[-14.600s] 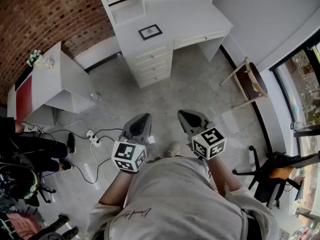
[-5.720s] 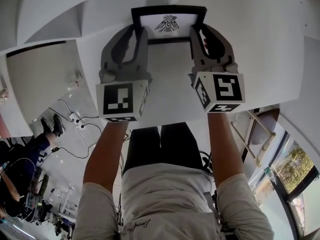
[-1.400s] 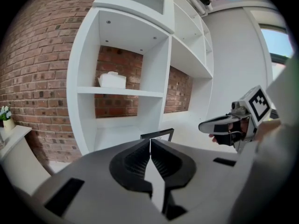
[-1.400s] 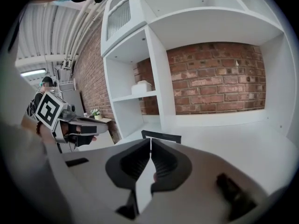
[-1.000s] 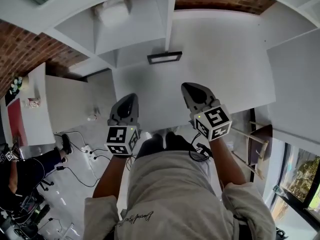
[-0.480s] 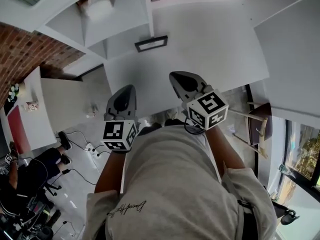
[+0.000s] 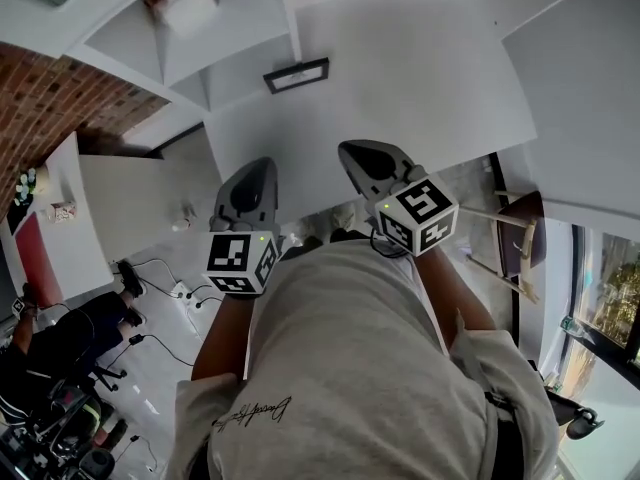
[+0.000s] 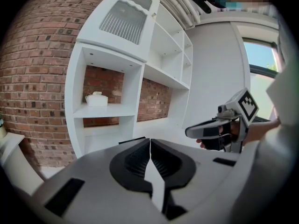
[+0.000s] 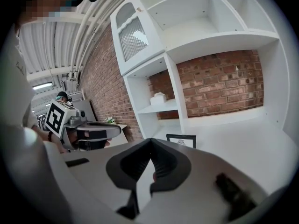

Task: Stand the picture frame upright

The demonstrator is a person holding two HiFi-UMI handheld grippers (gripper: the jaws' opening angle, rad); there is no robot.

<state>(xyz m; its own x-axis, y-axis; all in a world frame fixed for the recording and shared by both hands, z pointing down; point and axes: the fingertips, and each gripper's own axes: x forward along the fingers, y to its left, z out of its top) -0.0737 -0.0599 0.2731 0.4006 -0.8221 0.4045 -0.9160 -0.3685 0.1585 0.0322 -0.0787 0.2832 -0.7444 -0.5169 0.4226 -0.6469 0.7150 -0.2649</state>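
**A:** What do we see furthest left?

**B:** A brick wall (image 7: 55, 108), and cables (image 7: 165, 273) trailing over the grey floor (image 7: 190, 233). Next to that we reach the white shelf unit (image 7: 215, 33), with a white box (image 7: 190, 13) in one of its open compartments.

**A:** And our left hand-held gripper (image 7: 252, 171)?

**B:** It hangs over the near edge of the white counter (image 7: 420, 78), touching nothing. In its own view we see the jaws pressed together with nothing between them.

**A:** Where do we find the picture frame (image 7: 296, 75)?

**B:** It stands upright on the counter, just beside the foot of the shelf unit, with its picture facing us. From above it lies beyond the gap between our two tools, well apart from both.

**A:** Moving right, what about our right hand-held gripper (image 7: 356, 156)?

**B:** It is much the same as the left. Its jaws are closed on each other and hold nothing, and it is raised over the counter's front edge, level with its partner.

**A:** Is there anything past it?

**B:** We see a wooden chair (image 7: 515, 243) on the floor, off the counter's right end
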